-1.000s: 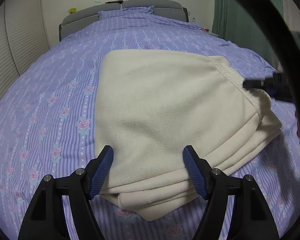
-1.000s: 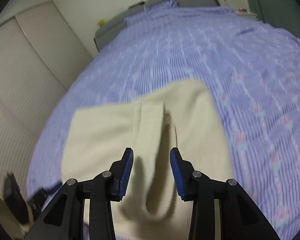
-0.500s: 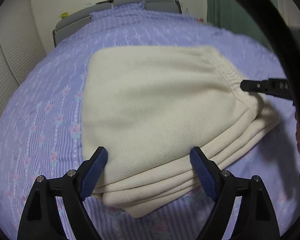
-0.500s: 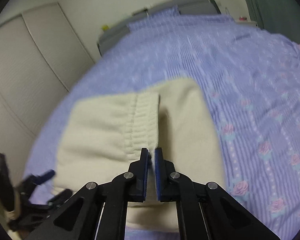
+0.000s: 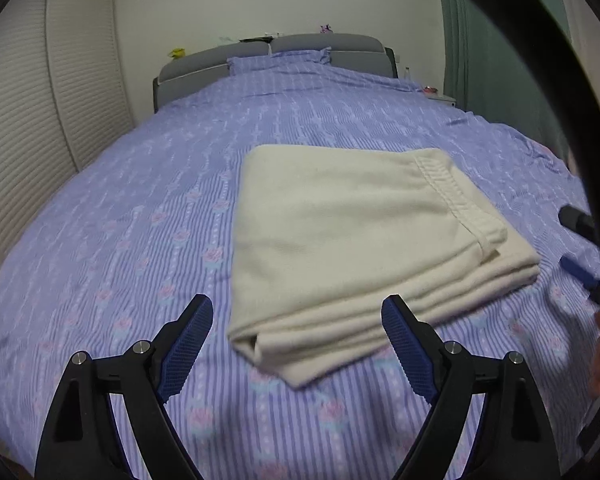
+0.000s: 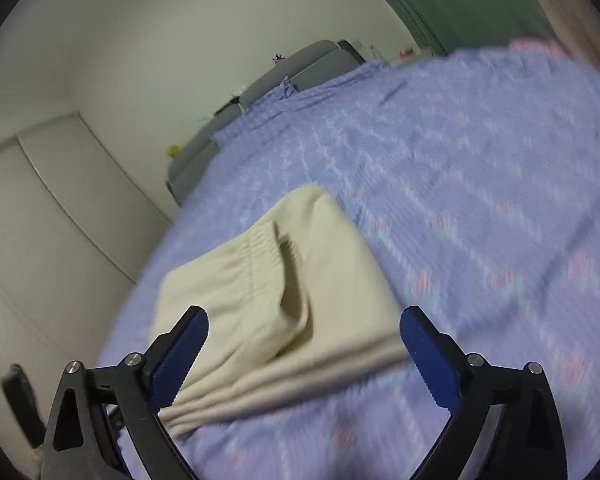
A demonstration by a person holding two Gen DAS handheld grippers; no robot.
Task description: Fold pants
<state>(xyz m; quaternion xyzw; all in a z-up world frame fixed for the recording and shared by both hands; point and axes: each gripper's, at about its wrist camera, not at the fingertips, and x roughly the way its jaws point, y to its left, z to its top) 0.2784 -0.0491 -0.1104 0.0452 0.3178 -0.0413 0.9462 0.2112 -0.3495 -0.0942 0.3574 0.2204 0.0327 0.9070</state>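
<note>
Both tongs are spread wide and gripping nothing right now: the left tongs [image 5: 298, 338] hang above the near corner of the pants without touching them, and the right tongs [image 6: 303, 350] are equally released, hovering just off the other side of the bundle. Biggest thing in view is the bed [image 5: 140, 216], covered in a purple striped sheet with little pink roses, gray headboard [image 5: 268, 50] at the far end, slatted closet doors [image 5: 24, 120] on the left wall and a green curtain [image 5: 496, 44] on the right. In the middle of the near half of the bed sit the cream pants [image 5: 352, 236], and honestly they look pretty much done to me: a squarish bundle, several layers stacked, edges lining up fairly evenly along the near side. The ribbed waistband [image 5: 456, 196] lies on top along the right edge, and from the right-hand camera there's a soft ridge and dip [image 6: 296, 300] next to it where the top layer isn't quite flat. That view is blurry, so I can't say much more about it. My guess is the folding itself is finished and what's left, if anything, is patting down that bump or squaring the corner that pokes out nearest the left tongs.
</note>
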